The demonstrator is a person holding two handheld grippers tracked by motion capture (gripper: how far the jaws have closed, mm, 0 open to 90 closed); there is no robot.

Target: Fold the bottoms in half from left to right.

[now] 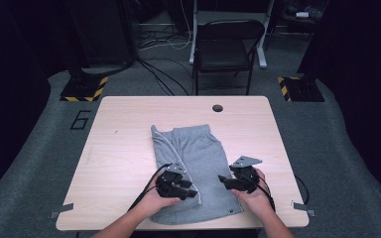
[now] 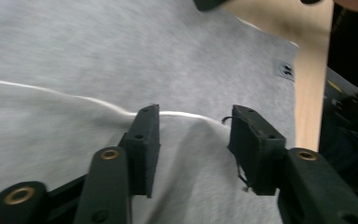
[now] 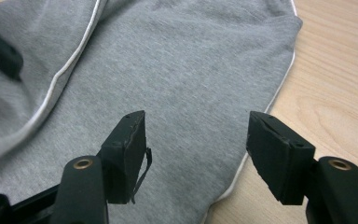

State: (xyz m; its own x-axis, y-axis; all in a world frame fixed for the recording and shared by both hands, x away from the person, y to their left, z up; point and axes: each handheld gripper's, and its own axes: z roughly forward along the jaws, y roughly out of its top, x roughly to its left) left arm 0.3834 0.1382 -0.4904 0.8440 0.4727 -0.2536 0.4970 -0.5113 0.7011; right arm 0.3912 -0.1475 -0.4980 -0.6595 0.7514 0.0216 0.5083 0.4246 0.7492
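While I look down from the high view, wide bare tabletop (image 1: pixel 114 148) lies left of the folded grey shorts (image 1: pixel 193 153), which sit near the front edge. My left gripper (image 1: pixel 191 191) hovers over their white-piped left fold, its fingers (image 2: pixel 144 140) parted with nothing pinched. My right gripper (image 1: pixel 224 179) sits by the right hem, fingers (image 3: pixel 126 149) wide apart and holding nothing. A narrower strip of wood stays free at right. Both hands cover the shorts' near corners.

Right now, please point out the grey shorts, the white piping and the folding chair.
grey shorts (image 1: pixel 198 153): high view, middle of the fabric.
white piping (image 2: pixel 51 92): left gripper view, on the seam line.
folding chair (image 1: pixel 225 54): high view, seat.
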